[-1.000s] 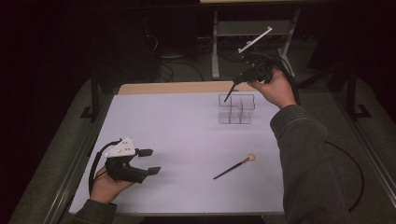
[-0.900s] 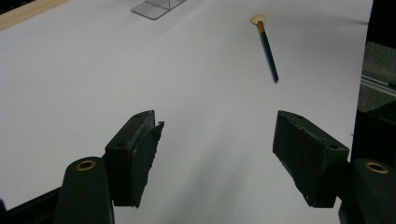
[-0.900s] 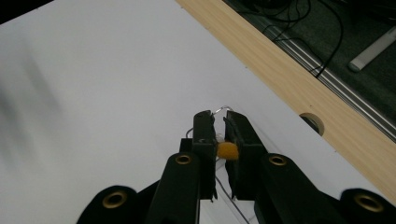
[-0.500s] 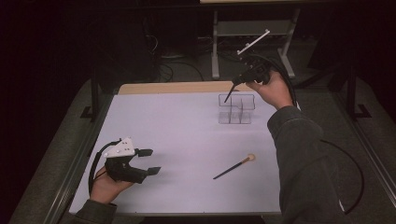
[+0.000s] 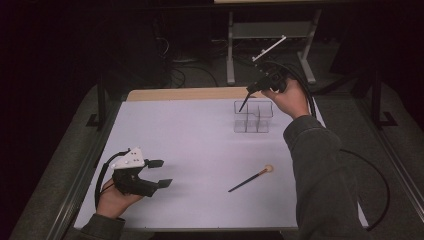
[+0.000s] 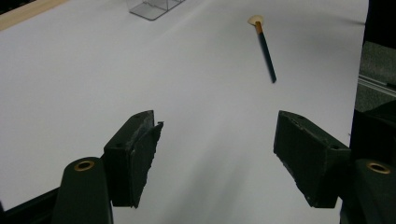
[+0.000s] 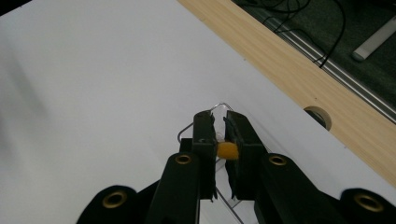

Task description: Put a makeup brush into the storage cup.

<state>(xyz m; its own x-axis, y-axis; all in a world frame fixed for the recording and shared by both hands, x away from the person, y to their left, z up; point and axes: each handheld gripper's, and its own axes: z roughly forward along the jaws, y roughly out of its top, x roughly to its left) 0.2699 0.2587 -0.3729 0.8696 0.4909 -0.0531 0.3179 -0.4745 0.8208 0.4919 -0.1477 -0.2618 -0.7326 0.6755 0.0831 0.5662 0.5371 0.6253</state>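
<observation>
Gripping a dark-handled brush (image 5: 248,98) in the right claw (image 5: 265,83), jaws pinched narrow on its orange band, seen up close in the right gripper view (image 7: 227,150). Slanting the brush down and to the left in the high view, its lower end hanging at the rear left corner of the clear divided box (image 5: 265,126); impossible to tell whether that end is already dipping inside a compartment or hovering just above the rim. Keeping almost the same pose as a second ago: hand and brush sitting only a shade lower in the high view, the grip no looser and no tighter.

Resting the left claw (image 5: 161,173) low at the near left of the white surface (image 5: 190,135), jaws standing wide with nothing between them (image 6: 217,154), well apart from the box. Staying put there, exactly as in the earlier frames.

Leaving a second brush (image 5: 249,179) lying flat on the surface between the box and the near edge, pale tip pointing toward the right sleeve, in the same spot as before; also showing beyond the left claw's jaws (image 6: 266,51).
</observation>
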